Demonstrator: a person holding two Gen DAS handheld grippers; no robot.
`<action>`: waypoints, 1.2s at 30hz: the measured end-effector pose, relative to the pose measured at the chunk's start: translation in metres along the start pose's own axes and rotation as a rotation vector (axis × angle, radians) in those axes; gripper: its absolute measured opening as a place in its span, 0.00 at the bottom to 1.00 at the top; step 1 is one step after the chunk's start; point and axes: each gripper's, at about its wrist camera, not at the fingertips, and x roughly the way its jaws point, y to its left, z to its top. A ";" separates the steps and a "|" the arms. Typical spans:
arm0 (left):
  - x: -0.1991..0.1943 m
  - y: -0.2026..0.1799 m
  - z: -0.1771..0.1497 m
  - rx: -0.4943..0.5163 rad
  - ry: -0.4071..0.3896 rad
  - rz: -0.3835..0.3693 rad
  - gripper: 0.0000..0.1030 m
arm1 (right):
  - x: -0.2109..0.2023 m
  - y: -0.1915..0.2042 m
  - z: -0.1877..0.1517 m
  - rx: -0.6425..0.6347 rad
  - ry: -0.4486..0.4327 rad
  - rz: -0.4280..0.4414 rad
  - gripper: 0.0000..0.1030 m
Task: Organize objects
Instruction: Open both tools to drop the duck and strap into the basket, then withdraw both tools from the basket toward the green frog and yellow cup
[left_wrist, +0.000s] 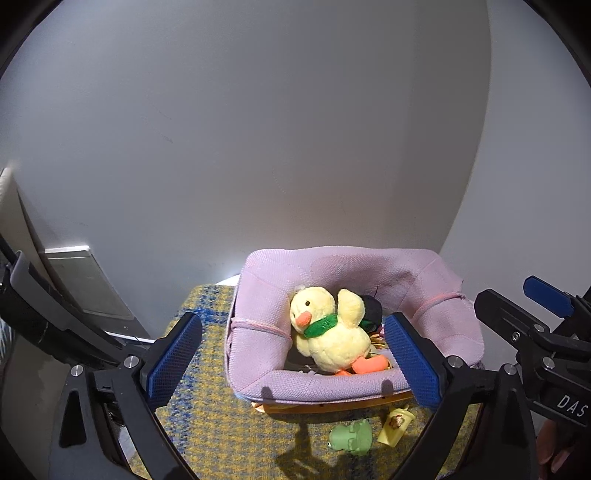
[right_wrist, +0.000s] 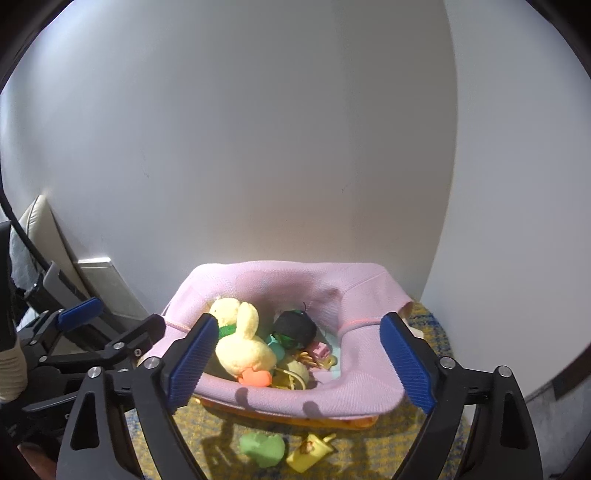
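Both hand-held grippers, left and right, are released; the duck plush lies in the pink basket at frame centre, between their fingers but untouched.

The plush duck hid most of the black object behind it. The small items at the basket's centre were too jumbled to identify. The desk was cut off at the lower frame edge.
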 end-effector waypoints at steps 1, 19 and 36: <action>-0.004 0.001 -0.001 0.000 -0.003 -0.004 1.00 | -0.003 0.001 -0.001 -0.002 -0.003 -0.004 0.89; -0.053 0.019 -0.035 0.006 0.003 -0.003 1.00 | -0.040 0.016 -0.031 -0.013 0.003 -0.050 0.92; -0.046 0.010 -0.073 0.125 0.020 -0.140 1.00 | -0.031 -0.004 -0.073 0.014 0.044 -0.087 0.92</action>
